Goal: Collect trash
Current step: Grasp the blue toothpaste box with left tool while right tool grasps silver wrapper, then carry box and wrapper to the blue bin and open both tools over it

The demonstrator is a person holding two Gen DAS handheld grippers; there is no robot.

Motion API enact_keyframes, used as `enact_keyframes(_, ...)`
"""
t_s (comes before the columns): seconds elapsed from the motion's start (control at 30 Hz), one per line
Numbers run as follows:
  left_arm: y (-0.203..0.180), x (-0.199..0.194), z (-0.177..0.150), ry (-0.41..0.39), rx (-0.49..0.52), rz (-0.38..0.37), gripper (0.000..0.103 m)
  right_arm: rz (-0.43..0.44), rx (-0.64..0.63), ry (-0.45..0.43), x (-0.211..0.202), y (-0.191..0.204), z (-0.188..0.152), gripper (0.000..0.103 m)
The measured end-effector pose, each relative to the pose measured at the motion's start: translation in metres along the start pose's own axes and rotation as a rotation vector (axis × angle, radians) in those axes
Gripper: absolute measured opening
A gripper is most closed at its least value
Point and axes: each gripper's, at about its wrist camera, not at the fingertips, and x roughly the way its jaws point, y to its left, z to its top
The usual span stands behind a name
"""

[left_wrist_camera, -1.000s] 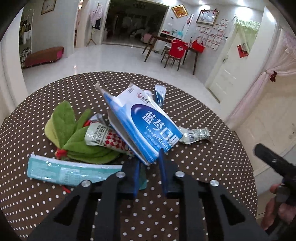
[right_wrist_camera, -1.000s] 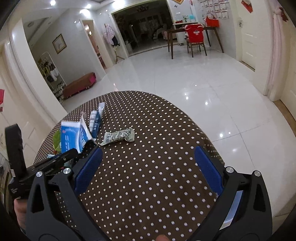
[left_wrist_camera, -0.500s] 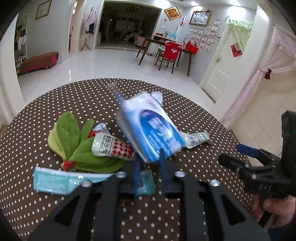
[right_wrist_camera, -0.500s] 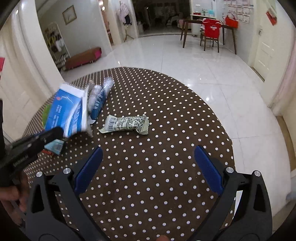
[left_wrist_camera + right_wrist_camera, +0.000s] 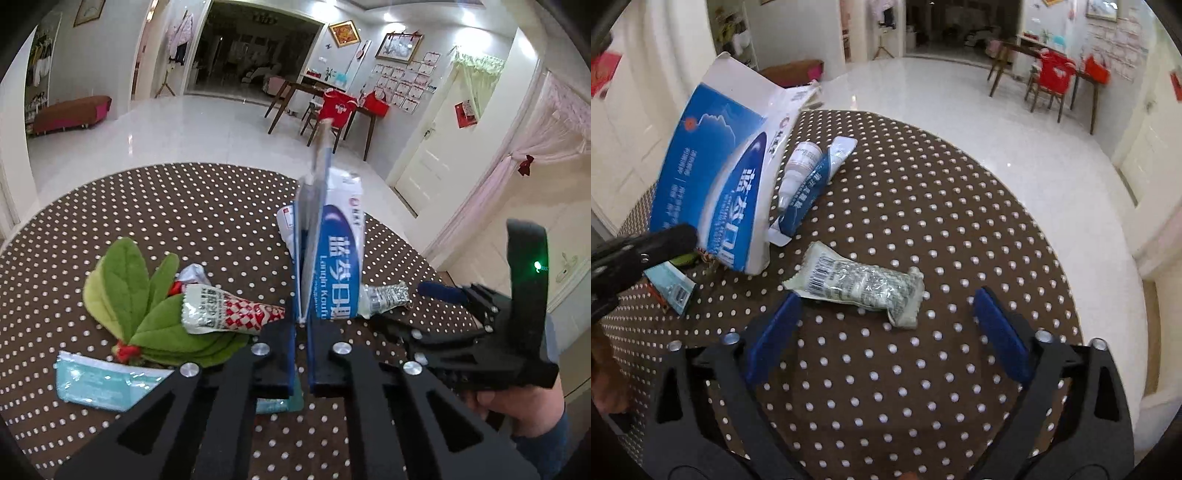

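Observation:
My left gripper (image 5: 302,328) is shut on the edge of a blue and white carton (image 5: 338,258), holding it upright above the dotted table; the carton also shows in the right wrist view (image 5: 716,177). My right gripper (image 5: 882,317) is open, its blue fingers (image 5: 774,328) on either side of a crumpled silver wrapper (image 5: 860,284) lying on the table, just short of it. The right gripper shows in the left wrist view (image 5: 443,291) at the right.
On the brown dotted table (image 5: 923,206) lie a white bottle (image 5: 799,166) and blue tube (image 5: 816,181), a red-checked wrapper (image 5: 229,310), green leaves (image 5: 136,295) and a teal packet (image 5: 103,380). The table edge (image 5: 1082,295) drops to white floor at right.
My left gripper has lifted and turned the carton upright. My right gripper has moved in over the table to the silver wrapper, still open.

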Motion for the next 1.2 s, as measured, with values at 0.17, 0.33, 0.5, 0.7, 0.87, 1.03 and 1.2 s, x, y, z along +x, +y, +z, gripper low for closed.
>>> enact_keyframes(0.17, 0.008, -0.02, -0.012, -0.022, -0.005, -0.003, 0.004, 0.038, -0.02, -0.005, -0.007, 0.007, -0.004, 0.029)
enact_keyframes(0.33, 0.014, -0.04, -0.026, -0.037, -0.019, -0.008, 0.004, 0.073, -0.016, -0.01, -0.022, 0.016, -0.029, 0.026)
enact_keyframes(0.5, 0.014, -0.056, -0.038, -0.055, -0.027, -0.02, 0.004, 0.111, 0.046, -0.041, -0.042, 0.013, -0.051, 0.025)
enact_keyframes(0.7, 0.002, -0.068, -0.045, -0.07, -0.013, -0.046, 0.004, 0.134, 0.112, -0.092, -0.074, 0.003, -0.068, 0.024)
enact_keyframes(0.87, -0.019, -0.075, -0.048, -0.085, 0.011, -0.076, 0.004, 0.142, 0.185, -0.155, -0.104, -0.017, -0.074, 0.024)
enact_keyframes(1.03, -0.051, -0.074, -0.049, -0.091, 0.05, -0.118, 0.004, 0.116, 0.252, -0.229, -0.144, -0.043, -0.091, 0.024)
enact_keyframes(1.2, -0.09, -0.067, -0.048, -0.087, 0.088, -0.167, 0.004, 0.068, 0.306, -0.282, -0.18, -0.076, -0.109, 0.024)
